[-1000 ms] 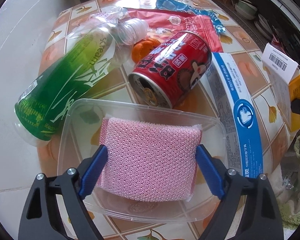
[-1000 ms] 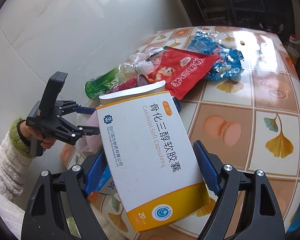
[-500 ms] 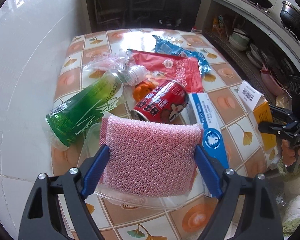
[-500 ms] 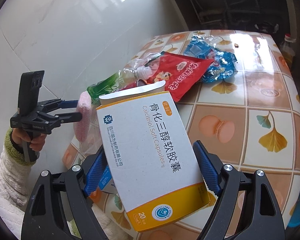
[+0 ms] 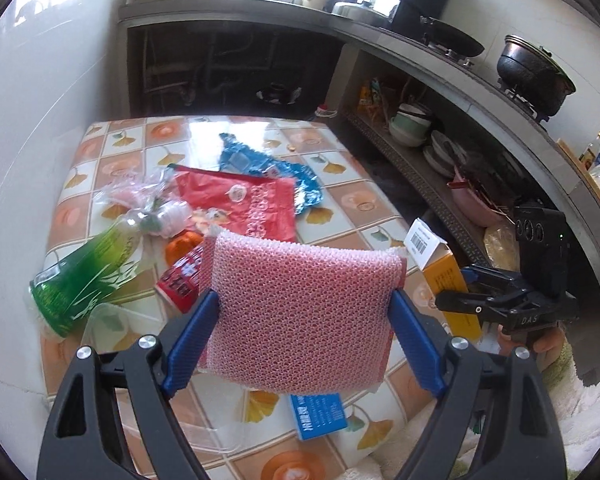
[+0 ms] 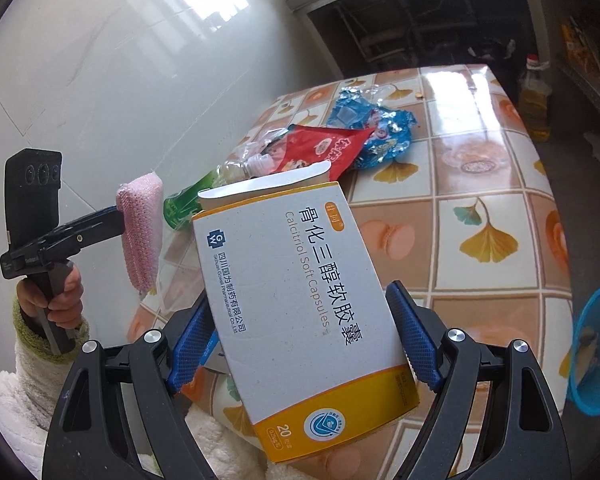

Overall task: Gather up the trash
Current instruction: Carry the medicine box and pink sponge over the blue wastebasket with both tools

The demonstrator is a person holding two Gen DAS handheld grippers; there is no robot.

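Left gripper: clamped across the width of a pink scrub sponge, blue pads on both its side edges.
Change, left: a second ago the sponge lay in the clear plastic tray on the table; now it hangs lifted clear, tray left behind at near left.
Right gripper: gripping a white-and-yellow medicine box, flap end up; grip unchanged over the second, box carried a little to the side.
Meaning: both grippers loaded, so two items are ready to drop; likely target is the blue basket at the near right table edge.
Still on table: green bottle, red can, red wrapper, blue wrapper, blue-and-white box.
Hidden: sponge covers most of the can and the blue-and-white box.
Cut off: basket only partly in frame; its contents unreadable.
Unclear: small orange thing by the can, not identifiable.
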